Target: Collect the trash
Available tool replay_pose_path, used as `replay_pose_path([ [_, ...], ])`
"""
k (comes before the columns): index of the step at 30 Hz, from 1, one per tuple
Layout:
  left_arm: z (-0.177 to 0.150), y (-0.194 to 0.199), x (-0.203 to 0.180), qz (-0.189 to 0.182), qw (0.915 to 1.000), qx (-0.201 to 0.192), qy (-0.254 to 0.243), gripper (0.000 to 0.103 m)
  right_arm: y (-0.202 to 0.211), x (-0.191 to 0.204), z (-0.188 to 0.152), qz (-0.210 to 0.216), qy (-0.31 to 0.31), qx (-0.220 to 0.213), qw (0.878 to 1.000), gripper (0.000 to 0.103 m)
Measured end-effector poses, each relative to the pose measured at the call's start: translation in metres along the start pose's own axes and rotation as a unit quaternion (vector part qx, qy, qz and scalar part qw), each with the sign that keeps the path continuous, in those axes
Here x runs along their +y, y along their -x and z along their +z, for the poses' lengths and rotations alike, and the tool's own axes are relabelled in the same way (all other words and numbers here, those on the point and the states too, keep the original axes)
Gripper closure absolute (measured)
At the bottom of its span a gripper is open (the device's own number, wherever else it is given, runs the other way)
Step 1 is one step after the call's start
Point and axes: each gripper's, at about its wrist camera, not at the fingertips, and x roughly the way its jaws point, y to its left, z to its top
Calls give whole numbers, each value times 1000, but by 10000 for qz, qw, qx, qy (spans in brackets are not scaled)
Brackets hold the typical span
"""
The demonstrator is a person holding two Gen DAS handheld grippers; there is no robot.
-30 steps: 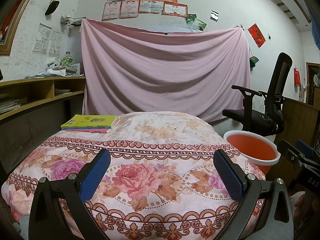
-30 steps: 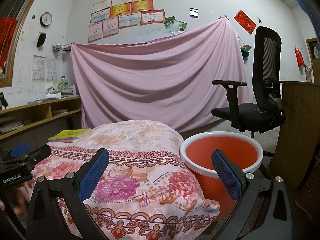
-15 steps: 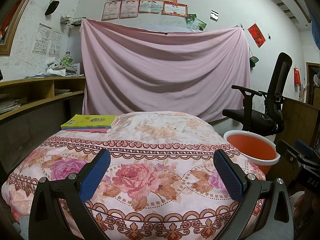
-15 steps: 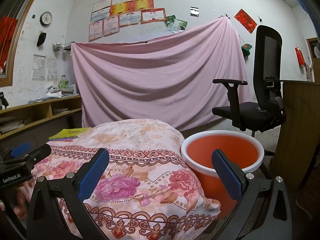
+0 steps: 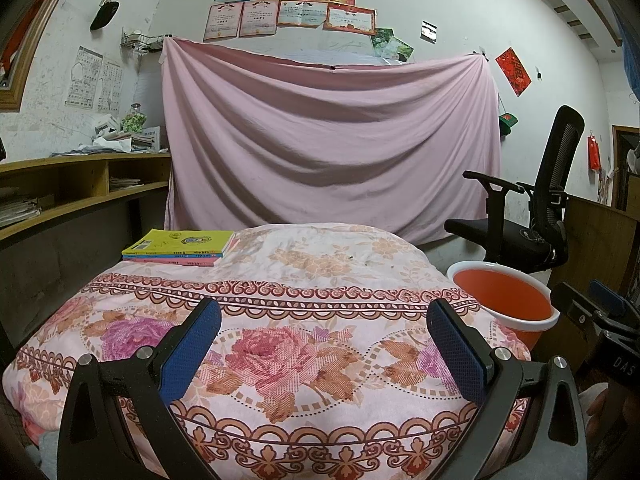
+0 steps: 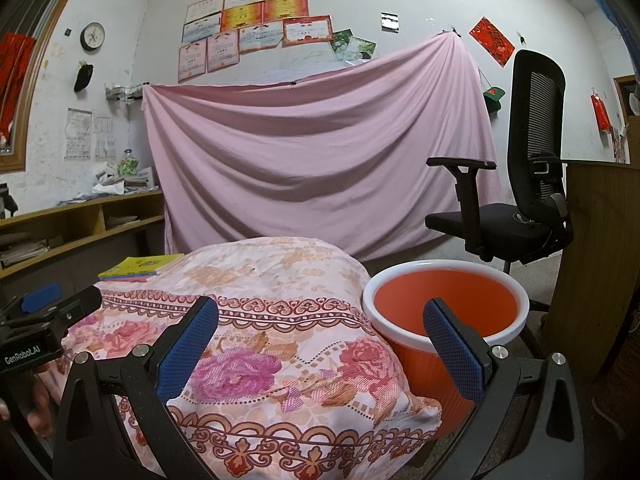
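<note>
bucket (image 6: 444,312), orange inside with a white rim, stands on the floor just beside the right edge of the floral quilt (image 5: 280,320); nothing shows in the part of its inside that can be seen. in the left wrist view the same bucket (image 5: 504,300) sits past the quilt's right side, in front of the black office chair (image 5: 532,216). a few tiny dark specks (image 5: 352,257) lie on the quilt's pale top; what they are is too small to tell.

left claw (image 5: 324,344) is spread wide with nothing between its blue pads (image 5: 188,352), hovering over the quilt's rose pattern without touching it. right claw (image 6: 320,344) is likewise spread wide and holds nothing, its left finger over the quilt and its right finger in front of the bucket's rim.

a stack of books (image 5: 180,247) with a yellow cover on top rests on the quilt's far left corner. a pink sheet (image 5: 328,140) hangs on the wall behind, certificates (image 5: 296,4) above it, and a wooden shelf (image 5: 80,184) runs along the left.
</note>
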Motion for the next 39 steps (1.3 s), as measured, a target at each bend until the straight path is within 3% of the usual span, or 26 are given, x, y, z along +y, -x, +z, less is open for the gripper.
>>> replay_pose_path([
  [39,4,6,0,55,9997,-158,-156,2,-2,3,-3,35,7,71,10000,0],
])
